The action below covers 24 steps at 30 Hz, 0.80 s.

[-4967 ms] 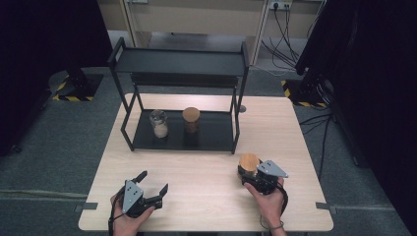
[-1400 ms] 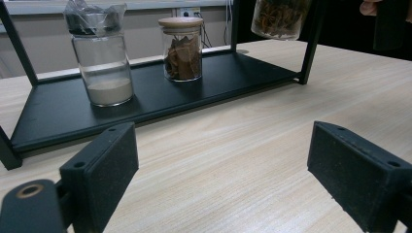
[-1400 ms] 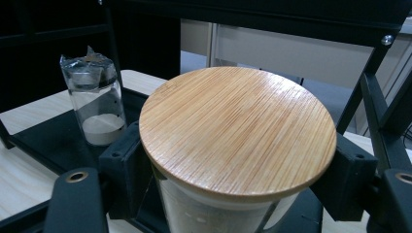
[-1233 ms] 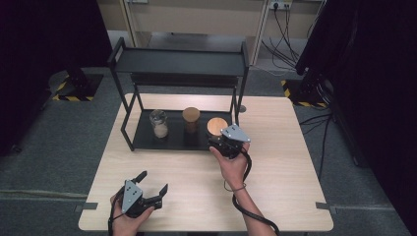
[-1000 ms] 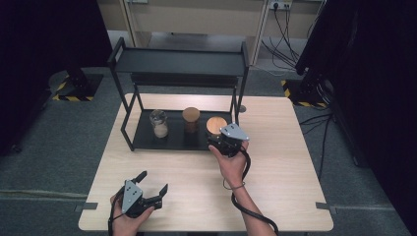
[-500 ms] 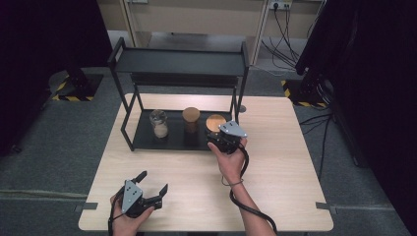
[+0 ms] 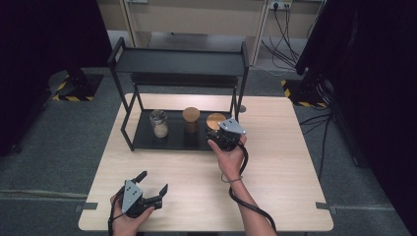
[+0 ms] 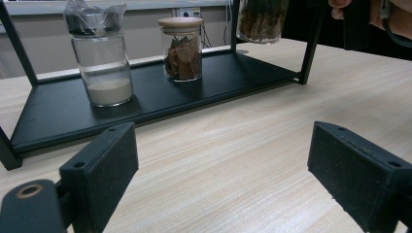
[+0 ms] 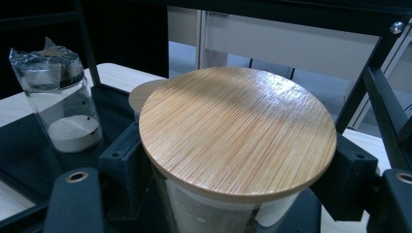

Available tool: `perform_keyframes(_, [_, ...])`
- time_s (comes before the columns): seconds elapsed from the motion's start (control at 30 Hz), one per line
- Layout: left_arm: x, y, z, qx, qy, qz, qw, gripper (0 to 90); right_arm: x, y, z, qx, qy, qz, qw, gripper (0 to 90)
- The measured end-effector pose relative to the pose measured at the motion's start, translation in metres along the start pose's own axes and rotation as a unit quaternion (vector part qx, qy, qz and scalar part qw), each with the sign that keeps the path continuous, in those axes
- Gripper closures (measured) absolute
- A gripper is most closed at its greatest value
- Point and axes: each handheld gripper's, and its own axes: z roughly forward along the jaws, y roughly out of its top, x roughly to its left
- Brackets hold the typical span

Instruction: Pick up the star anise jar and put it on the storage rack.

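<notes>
Since five seconds ago the right gripper (image 7: 222, 133) has carried the bamboo-lidded jar (image 9: 237, 130) from the near right part of the table (image 7: 290, 162) up to the black rack (image 7: 178, 63), and over the last second it has only crept a little further in; the left gripper (image 7: 147, 189) has not budged near the front left edge. The jar now sits clamped between the right jaws at the right end of the rack's lower shelf (image 8: 145, 97), and in the left gripper view its base appears to hang a bit above the shelf, not yet set down (hard to be sure, the frame cuts it off). Left jaws stand wide apart with nothing between them, just bare table. Risks, as I judge them: letting go while the jar hangs above the shelf would drop or tip it; pushing further left could knock the cork-lidded jar (image 7: 191, 119) just beside it, which stands close; the rack's right rear post (image 7: 239, 78) and the top shelf above leave little room, so a lift or swing on the way out could clip the frame; the jaws grip just under the lid, so a pull upward on release might lift the lid. Count: three jars in all (one held, one cork-lidded with brown pieces, one foil-capped jar (image 7: 159, 123) with pale powder at the left), one rack with two shelves, two grippers, one table.
</notes>
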Motion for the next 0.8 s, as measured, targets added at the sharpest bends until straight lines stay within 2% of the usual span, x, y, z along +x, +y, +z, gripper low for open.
perform_keyframes(0.8, [0.0, 0.0, 0.0, 0.0, -0.001, 0.0, 1.0, 10.5, -0.005, 0.007, 0.017, 0.011, -0.009, -0.001, 0.9999, 25.9])
